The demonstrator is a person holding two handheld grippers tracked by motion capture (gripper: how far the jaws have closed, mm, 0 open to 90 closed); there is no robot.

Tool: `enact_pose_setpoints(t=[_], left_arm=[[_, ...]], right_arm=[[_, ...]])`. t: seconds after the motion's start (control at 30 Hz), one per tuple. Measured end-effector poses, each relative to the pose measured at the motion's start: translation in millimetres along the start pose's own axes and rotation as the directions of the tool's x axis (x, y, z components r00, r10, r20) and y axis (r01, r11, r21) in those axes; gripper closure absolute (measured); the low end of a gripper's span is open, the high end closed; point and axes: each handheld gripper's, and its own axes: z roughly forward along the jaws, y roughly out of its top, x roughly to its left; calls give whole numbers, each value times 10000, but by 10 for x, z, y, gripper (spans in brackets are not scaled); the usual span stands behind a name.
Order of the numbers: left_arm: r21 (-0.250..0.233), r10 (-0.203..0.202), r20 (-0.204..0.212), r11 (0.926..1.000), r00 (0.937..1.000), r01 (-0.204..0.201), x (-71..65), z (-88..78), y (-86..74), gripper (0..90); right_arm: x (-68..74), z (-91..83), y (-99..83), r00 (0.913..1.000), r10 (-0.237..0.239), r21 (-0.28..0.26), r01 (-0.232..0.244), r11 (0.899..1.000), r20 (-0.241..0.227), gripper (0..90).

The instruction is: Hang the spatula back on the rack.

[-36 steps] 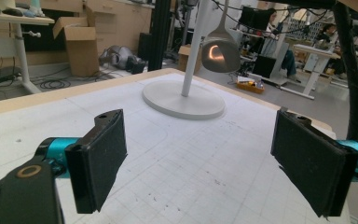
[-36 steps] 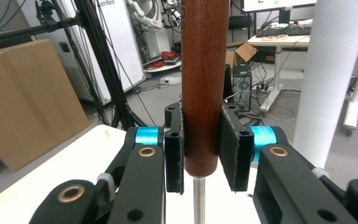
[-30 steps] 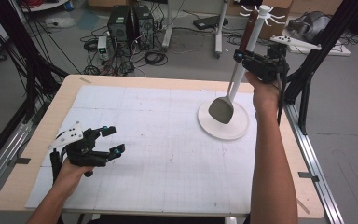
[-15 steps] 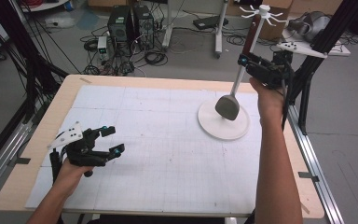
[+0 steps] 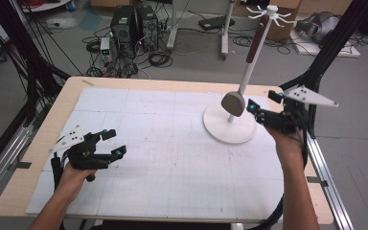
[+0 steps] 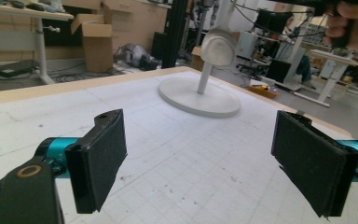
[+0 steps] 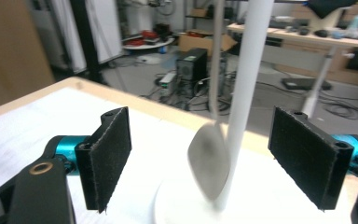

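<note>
A white hook stand [image 5: 249,72] rises from a round base [image 5: 230,125] at the table's far right. A spoon with a brown handle [image 5: 255,40] and a grey bowl [image 5: 233,103] hangs along its pole from the hooks on top. My right gripper [image 5: 264,101] is open just right of the bowl, holding nothing. In the right gripper view the bowl [image 7: 209,158] and pole [image 7: 249,93] stand beyond the parted jaws [image 7: 200,158]. My left gripper [image 5: 116,143] rests open at the near left, empty. Far ahead of its jaws [image 6: 200,163] is the stand base [image 6: 200,95].
A white gridded mat [image 5: 172,158] covers the wooden table [image 5: 72,96]. Black frame posts [image 5: 330,43] stand at both sides and metal rails [image 5: 330,187] run along the table edges. Computer towers [image 5: 134,24] and cables lie on the floor behind.
My right gripper has come down from the spoon's handle near the stand's top to beside the base, and is now open. The spoon stays hanging on the stand. The left gripper has not moved.
</note>
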Motion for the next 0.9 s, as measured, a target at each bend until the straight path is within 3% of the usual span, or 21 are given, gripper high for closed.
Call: enact_pose_setpoints(t=[0.2, 0.37, 0.57, 0.73, 0.9], left_arm=[[24, 99, -263, 9999, 9996, -99, 25, -12, -20, 184], [-8, 6, -490, 10000, 9988, -7, 42, -10, -47, 184], [-39, 1, -693, 10000, 9976, -4, 52, -18, -75, 184], [-105, -107, -805, 9999, 9967, 99, 64, -48, -109, 185], [-227, -181, -853, 9996, 9962, 162, 59, -78, -129, 186]], right_arm=[[61, -172, -464, 9994, -183, 76, 186, 9998, -282, 183], [132, -257, -769, 9998, -139, 178, 142, 9997, -170, 179], [267, -312, -1025, 9994, -323, 504, 327, 9982, -85, 179], [379, -367, -1241, 9999, 13, 468, -6, 9989, -149, 179], [430, -381, -1375, 10000, 41, 519, -39, 9986, -35, 179]])
